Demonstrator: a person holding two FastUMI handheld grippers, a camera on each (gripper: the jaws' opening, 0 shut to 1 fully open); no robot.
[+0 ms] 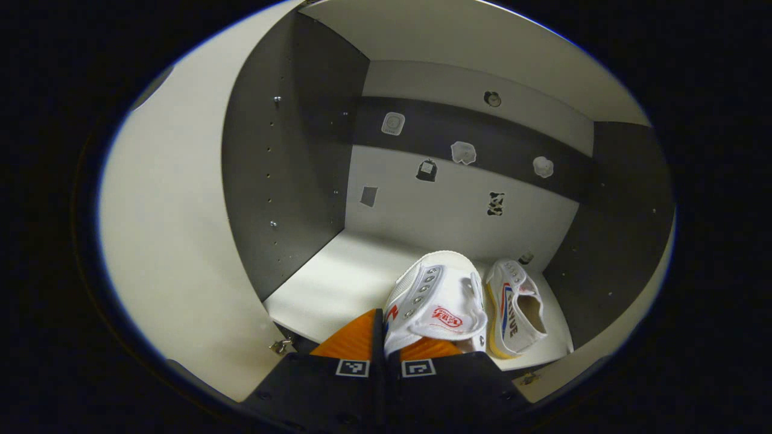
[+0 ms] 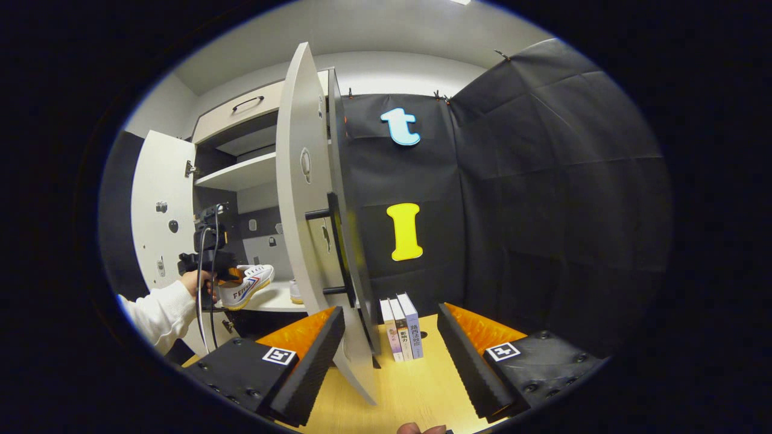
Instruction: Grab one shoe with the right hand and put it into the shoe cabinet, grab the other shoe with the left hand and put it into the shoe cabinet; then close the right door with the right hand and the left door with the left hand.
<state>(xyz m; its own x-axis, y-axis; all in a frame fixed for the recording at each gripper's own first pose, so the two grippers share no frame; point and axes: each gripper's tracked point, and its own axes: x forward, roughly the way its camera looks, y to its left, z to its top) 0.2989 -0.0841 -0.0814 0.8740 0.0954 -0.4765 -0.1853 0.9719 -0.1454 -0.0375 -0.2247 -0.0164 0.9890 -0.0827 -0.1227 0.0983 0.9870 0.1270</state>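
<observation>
- Shoe cabinet [image 1: 289, 150]: open, pale outside and dark grey inside, with a light floor panel and a back wall dotted with small stickers. The right gripper view shows it at the left, with a shelf and a drawer above the compartment.
- Right door [image 2: 301, 199]: swung open, edge-on between the right tool's fingers, with a dark bar handle on its face.
- Left door [image 2: 158, 205]: swung wide open at the cabinet's far side.
- Surface [image 2: 416, 386]: light wood, below the right tool.
- Held shoe [image 1: 437, 298]: white canvas with red markings, over the front edge of the cabinet floor; whether its sole touches the floor cannot be told.
- Second shoe [image 1: 515, 307]: white with a yellowish sole, lying on the cabinet floor just beside the held shoe, near the right inner wall.
- Left tool [image 1: 386, 337]: fingers nearly together, clamped on the held shoe's heel end; a white sleeve and a hand carry it.
- Right tool [image 2: 392, 343]: fingers spread wide, holding nothing.
- Books [image 2: 401, 328]: three, upright on the surface by the black wall.
</observation>
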